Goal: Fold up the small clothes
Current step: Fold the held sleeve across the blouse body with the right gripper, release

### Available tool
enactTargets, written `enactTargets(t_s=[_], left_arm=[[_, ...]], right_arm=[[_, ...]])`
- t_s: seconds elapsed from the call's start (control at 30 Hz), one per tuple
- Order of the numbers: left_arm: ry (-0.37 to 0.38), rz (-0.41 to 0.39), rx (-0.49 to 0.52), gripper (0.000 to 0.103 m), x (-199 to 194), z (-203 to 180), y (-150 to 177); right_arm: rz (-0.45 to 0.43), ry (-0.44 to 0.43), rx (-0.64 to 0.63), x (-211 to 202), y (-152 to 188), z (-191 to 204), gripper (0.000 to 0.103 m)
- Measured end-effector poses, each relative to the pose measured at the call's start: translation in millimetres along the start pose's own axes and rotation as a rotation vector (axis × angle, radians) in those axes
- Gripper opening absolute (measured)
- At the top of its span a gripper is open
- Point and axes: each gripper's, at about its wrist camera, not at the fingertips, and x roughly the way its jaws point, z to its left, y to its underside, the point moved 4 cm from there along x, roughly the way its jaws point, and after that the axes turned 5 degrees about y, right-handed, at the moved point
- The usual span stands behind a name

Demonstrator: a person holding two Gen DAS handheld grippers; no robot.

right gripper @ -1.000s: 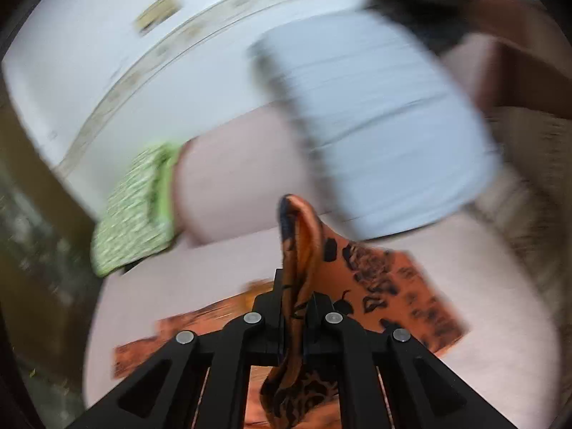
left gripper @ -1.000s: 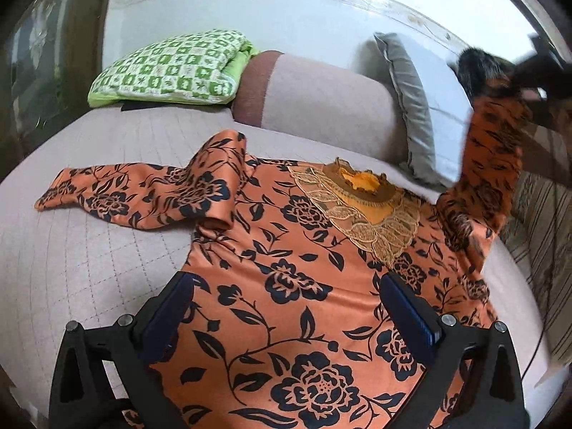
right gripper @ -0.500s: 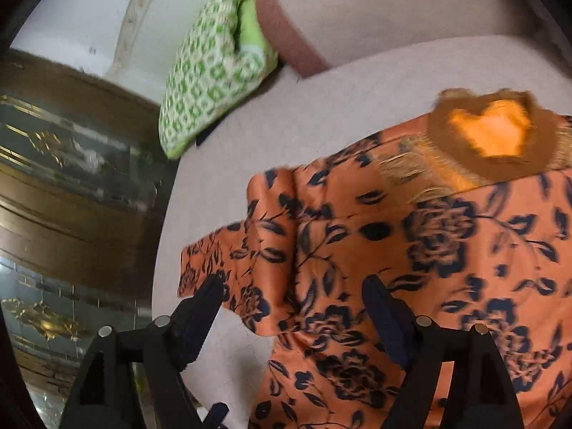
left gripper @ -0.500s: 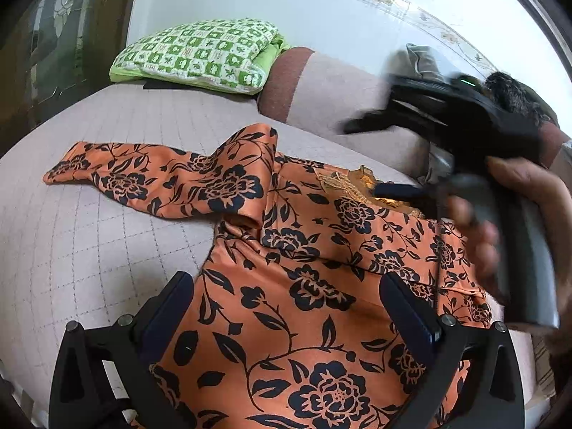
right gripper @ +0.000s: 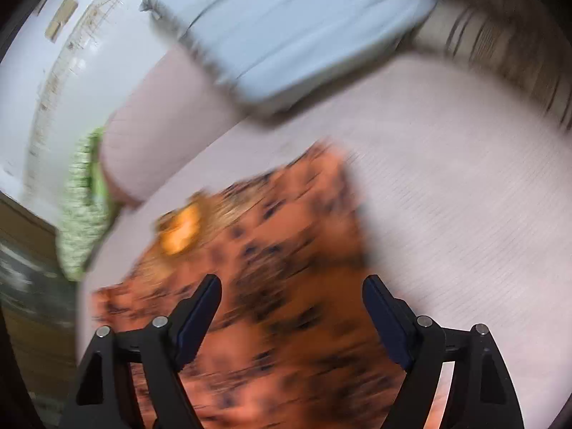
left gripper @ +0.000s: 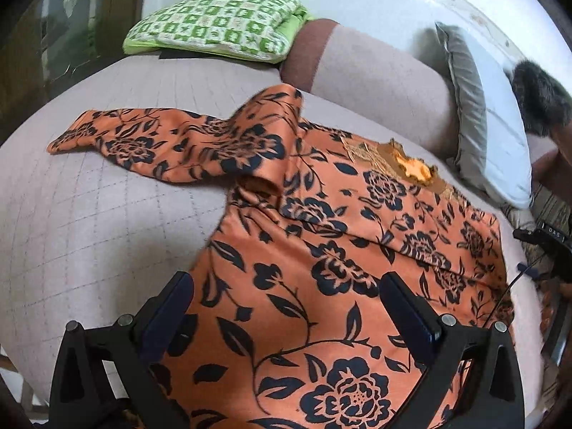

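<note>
An orange top with black flowers lies flat on the pale quilted bed. Its right sleeve is folded across the chest below the gold neckline. Its left sleeve stretches out to the left. My left gripper is open and empty, low over the top's lower part. My right gripper is open and empty above the top's right side; that view is blurred. Part of the right gripper shows at the far right of the left wrist view.
A green checked pillow lies at the back left, a pink-and-brown bolster behind the top, a grey-blue pillow at the back right. Dark wood furniture stands at the left. A striped blanket lies at the right.
My right gripper carried the right sleeve over the chest, let it go and opened, then drew back to the right. My left gripper stayed open over the hem.
</note>
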Motion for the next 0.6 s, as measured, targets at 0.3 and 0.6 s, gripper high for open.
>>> enactTargets(t_s=[0.3,0.6], left_arm=[[-0.053,0.038,0.156,0.103,19.2,-27.9,16.2],[-0.039,0.063,0.197,0.103,26.7,-39.5,22.3]], right_arm=[[0.137,0.058,-0.189,74.9,-27.4,20.1,0.021],[0.031,0.141,-0.095,64.1,-63.2,-40.3,0.014]])
